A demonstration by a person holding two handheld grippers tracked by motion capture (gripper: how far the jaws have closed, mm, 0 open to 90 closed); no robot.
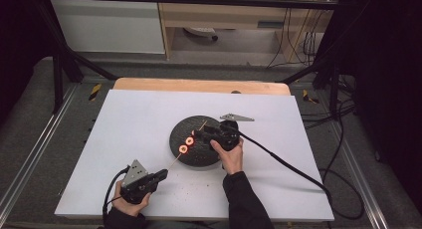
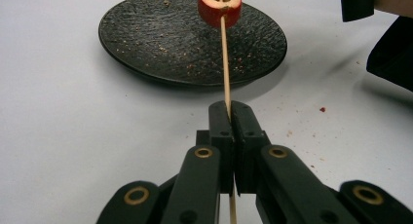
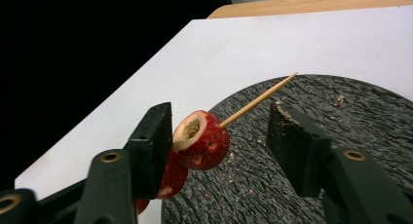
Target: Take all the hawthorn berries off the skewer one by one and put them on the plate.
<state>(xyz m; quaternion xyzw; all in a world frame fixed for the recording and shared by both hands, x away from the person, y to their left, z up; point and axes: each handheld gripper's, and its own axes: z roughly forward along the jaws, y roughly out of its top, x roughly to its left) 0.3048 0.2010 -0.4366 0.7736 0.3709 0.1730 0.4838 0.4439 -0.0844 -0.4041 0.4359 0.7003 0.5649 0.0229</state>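
Note:
A thin wooden skewer (image 2: pixel 225 63) runs from my left gripper (image 2: pixel 230 109), which is shut on its lower end, up over the black round plate (image 2: pixel 160 44). A red cored fruit slice (image 2: pixel 219 7) sits on it. In the high view the left gripper (image 1: pixel 159 175) is at the front left of the plate (image 1: pixel 199 157), and two red slices (image 1: pixel 186 145) ride the skewer above the plate's left side. My right gripper (image 3: pixel 221 124) is open, its jaws either side of the upper slice (image 3: pixel 202 139) without pressing it. A second slice (image 3: pixel 170 180) is partly hidden behind one jaw.
The plate rests on a white board (image 1: pixel 129 129) that lies on a wooden table (image 1: pixel 199 84). Red crumbs dot the board (image 2: pixel 321 109) near the plate. The right gripper's cable (image 1: pixel 288 164) trails off to the right. Black frame posts stand at the back corners.

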